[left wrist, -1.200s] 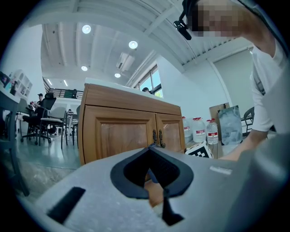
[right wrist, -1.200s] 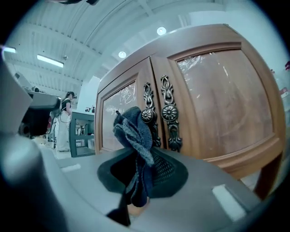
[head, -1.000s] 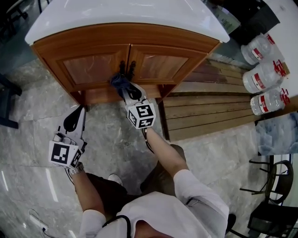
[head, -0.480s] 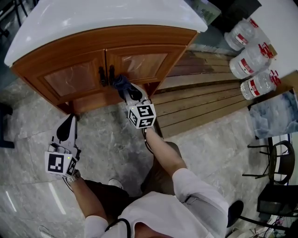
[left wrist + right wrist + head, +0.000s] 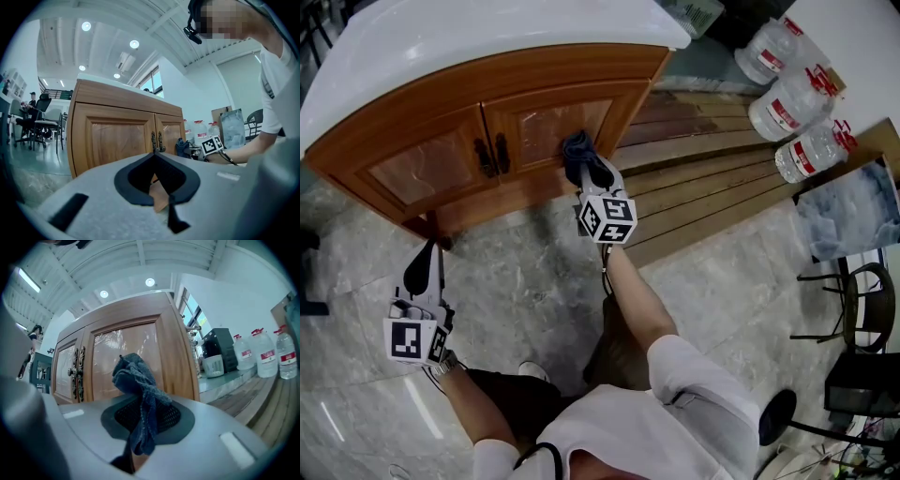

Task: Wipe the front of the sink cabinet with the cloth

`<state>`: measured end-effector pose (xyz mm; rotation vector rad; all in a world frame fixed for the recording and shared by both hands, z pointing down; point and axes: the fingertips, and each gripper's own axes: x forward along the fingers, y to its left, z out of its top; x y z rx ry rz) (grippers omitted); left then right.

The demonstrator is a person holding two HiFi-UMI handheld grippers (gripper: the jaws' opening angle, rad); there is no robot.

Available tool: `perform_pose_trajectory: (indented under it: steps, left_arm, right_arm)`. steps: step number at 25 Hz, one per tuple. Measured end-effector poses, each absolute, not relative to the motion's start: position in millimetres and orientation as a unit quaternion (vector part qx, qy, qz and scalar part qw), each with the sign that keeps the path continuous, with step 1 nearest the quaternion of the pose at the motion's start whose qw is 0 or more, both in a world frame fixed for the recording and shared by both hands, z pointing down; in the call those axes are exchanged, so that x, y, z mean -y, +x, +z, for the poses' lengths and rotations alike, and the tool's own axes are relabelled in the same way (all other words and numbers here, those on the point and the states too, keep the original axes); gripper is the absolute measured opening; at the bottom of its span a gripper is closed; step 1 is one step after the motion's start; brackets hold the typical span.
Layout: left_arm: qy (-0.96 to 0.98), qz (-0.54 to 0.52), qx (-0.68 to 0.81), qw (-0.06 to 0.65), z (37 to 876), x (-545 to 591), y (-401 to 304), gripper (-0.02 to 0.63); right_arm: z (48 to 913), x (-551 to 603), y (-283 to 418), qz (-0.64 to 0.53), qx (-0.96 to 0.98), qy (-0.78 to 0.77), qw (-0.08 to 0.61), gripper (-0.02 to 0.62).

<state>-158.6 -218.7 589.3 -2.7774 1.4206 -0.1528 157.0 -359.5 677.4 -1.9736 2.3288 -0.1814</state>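
On the sink cabinet's right door (image 5: 546, 131), your right gripper (image 5: 584, 171) clamps the blue cloth (image 5: 575, 147); press it flat and sweep evenly rightward. Your left gripper (image 5: 422, 269) hangs closed and empty, near the floor (image 5: 525, 281).

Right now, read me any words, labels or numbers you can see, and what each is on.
No text is readable.
Water bottles: red labels, print too small to read.
Left gripper and right gripper: square markers only, no letters.
Cloth in the right gripper: no print.
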Motion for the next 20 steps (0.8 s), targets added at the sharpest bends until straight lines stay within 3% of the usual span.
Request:
perform_pose_trajectory:
  steps: [12, 20]
  left_arm:
    - [-0.892, -0.057, -0.449, 0.006, 594, 223, -149, 0.0]
    - [-0.892, -0.059, -0.447, 0.01, 594, 224, -145, 0.0]
  right_arm:
    - [680, 353, 239, -0.063, -0.704, -0.706, 0.047, 0.071]
    - [677, 354, 241, -0.057, -0.702, -0.708, 0.044, 0.071]
